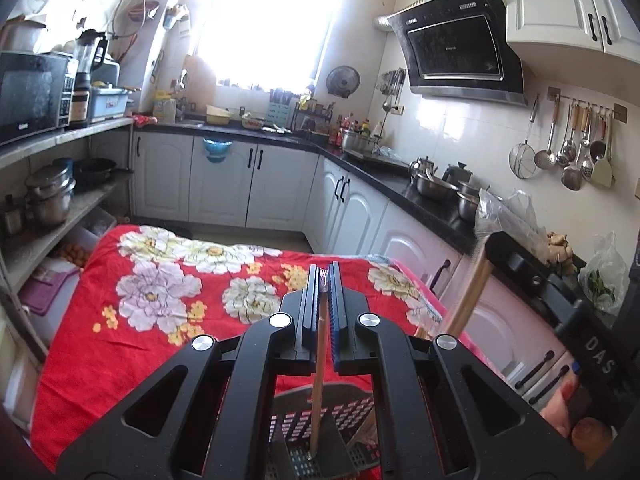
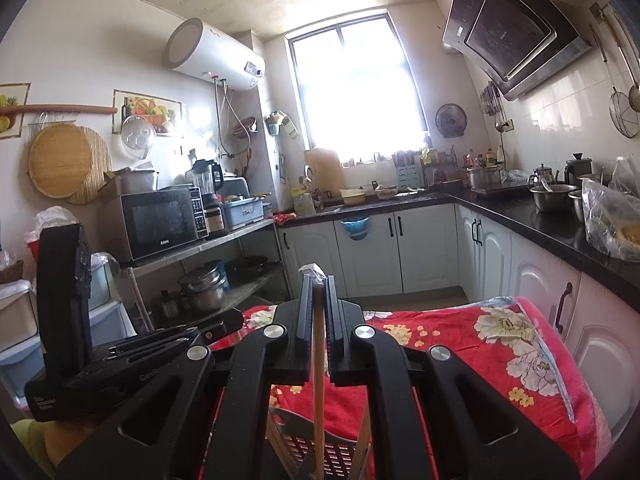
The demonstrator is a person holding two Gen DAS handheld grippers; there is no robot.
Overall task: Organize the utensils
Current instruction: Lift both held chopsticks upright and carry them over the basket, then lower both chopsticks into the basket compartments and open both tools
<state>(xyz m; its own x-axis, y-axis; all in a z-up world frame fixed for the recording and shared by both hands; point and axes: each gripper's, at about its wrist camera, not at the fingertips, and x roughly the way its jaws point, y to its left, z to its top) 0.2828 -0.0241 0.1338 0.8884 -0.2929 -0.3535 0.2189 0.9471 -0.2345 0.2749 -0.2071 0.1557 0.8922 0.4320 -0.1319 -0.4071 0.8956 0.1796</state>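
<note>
The left tool [image 1: 325, 276] is pressed together on a chopstick [image 1: 318, 380]; the stick hangs nearly upright between the jaws, and its lower tip stands inside the dark slotted holder [image 1: 304, 424] that sits on the red floral cloth [image 1: 160, 280], near the camera. The right tool [image 2: 319, 284] also pinches a chopstick [image 2: 319, 392], upright in the same manner, with its lower end going down toward the holder [image 2: 340, 452]; I cannot tell if this tip is already inside.

The step in hand, as I judge it, is to drop both sticks into the holder. To do it well, keep each stick vertical while lowering; a tilt would push the tip against a wall or a slot of the holder and may tip it. Lower until the tip is well inside a compartment, only then spread the jaws; a release from high lets the stick bounce out. The two tools are near each other, so let one go first and lift it straight up; then do the other.
</note>
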